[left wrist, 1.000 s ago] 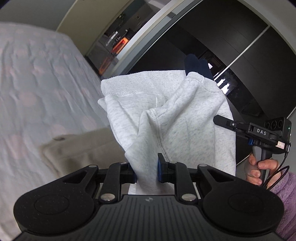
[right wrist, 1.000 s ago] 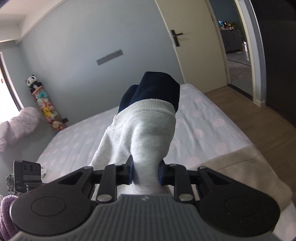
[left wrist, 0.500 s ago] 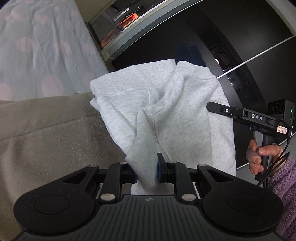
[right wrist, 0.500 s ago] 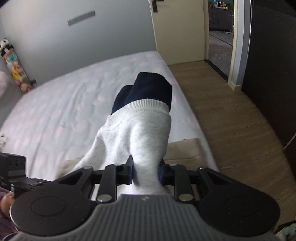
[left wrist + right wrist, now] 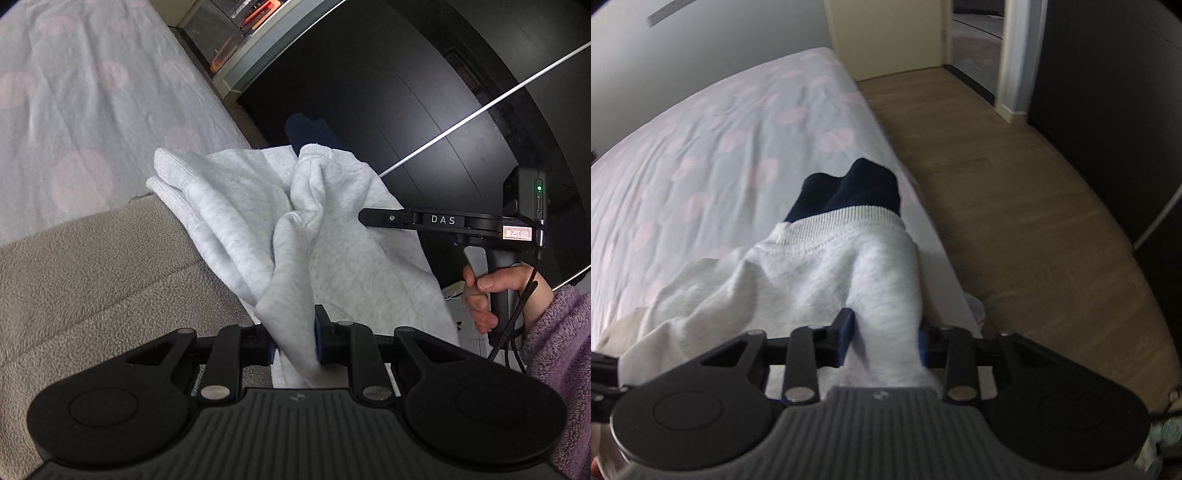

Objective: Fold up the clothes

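Bed: pale sheet with faint pink dots, fills the left of both views.
Floor: light wood boards, right of the bed, running to an open doorway.
Wardrobe: glossy black fronts with a thin white line across, behind the garment in the left wrist view.
Blanket: beige fleece, spread over the near end of the bed, under the garment's left edge.
Sweatshirt: light grey, bunched, hanging between the two grippers over the near edge of the bed; blocks the bed edge and part of the wardrobe.
Dark cuff: navy fabric poking out past the grey ribbed hem, at the far end of the garment.
Sleeve: purple fleece, on the person's right arm.
Left gripper: jaws clamped on a fold of the grey fabric.
Right gripper: jaws opening, grey fabric lies between them; left pad stands clear of the cloth.
Right hand: wrapped around the gripper's handle.
Writing: "DAS" in white on the right gripper's side; a small pink label beside it, too small to read.
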Demonstrator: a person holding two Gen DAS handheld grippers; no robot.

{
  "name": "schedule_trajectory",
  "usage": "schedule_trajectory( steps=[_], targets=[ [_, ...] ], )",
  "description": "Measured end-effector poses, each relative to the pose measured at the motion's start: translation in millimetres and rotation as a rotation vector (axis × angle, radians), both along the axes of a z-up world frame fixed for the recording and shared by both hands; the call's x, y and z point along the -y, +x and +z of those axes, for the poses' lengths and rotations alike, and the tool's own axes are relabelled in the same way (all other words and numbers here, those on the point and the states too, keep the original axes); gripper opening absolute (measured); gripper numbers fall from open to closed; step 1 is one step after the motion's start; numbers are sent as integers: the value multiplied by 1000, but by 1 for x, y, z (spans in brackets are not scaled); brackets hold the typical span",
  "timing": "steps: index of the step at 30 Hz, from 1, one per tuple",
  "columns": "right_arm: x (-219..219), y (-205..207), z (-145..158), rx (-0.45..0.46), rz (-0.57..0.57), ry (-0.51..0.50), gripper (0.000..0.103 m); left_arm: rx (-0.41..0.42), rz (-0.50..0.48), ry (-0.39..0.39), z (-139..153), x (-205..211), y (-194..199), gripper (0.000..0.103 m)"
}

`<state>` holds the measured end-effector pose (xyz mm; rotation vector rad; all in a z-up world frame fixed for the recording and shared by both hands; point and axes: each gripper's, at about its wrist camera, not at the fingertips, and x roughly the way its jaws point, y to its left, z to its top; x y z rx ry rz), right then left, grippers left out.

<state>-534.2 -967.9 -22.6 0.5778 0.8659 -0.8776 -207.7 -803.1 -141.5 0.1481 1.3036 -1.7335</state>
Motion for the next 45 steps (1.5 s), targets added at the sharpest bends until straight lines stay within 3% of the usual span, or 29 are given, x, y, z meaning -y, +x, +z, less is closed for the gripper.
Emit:
schedule_trajectory(
  steps=[2, 4, 7, 10, 16, 20, 23, 25, 32, 37, 42, 45],
  targets=[
    [-3, 1, 1, -33, -31, -24, 52, 4, -11, 8, 2, -1, 3, 23],
    [-6, -1, 9, -47, -82, -47, 54, 30, -18, -5, 13, -5, 8, 37],
    [-13, -11, 22, -30, -145, -63, 59, 94, -2, -27, 29, -16, 19, 49],
    [-36, -30, 33, -7, -182, -74, 65, 104, 23, -31, 43, -15, 34, 50],
    [-96, -80, 32, -1, -278, -93, 66, 151, 0, -61, 70, -8, 28, 51],
    [-138, -111, 20, 90, -357, -80, 67, 190, -27, -72, 80, 1, 11, 55],
    [-158, -136, 3, 165, -428, -59, 74, 212, -19, -47, 76, 8, 8, 58],
    [-164, -151, -10, 202, -526, -43, 75, 210, 0, -27, 71, 11, 12, 60],
    [-170, -185, -61, 459, -663, 82, 80, 145, 19, 15, 49, 24, 28, 66],
    [-163, -185, -85, 583, -703, 115, 80, 80, 48, 69, 26, 39, 34, 67],
    [-158, -182, -105, 685, -743, 152, 81, 10, 60, 55, 16, 45, 33, 68],
    [-167, -184, -104, 750, -734, 137, 75, -35, 69, 49, 12, 46, 30, 63]
  ],
)
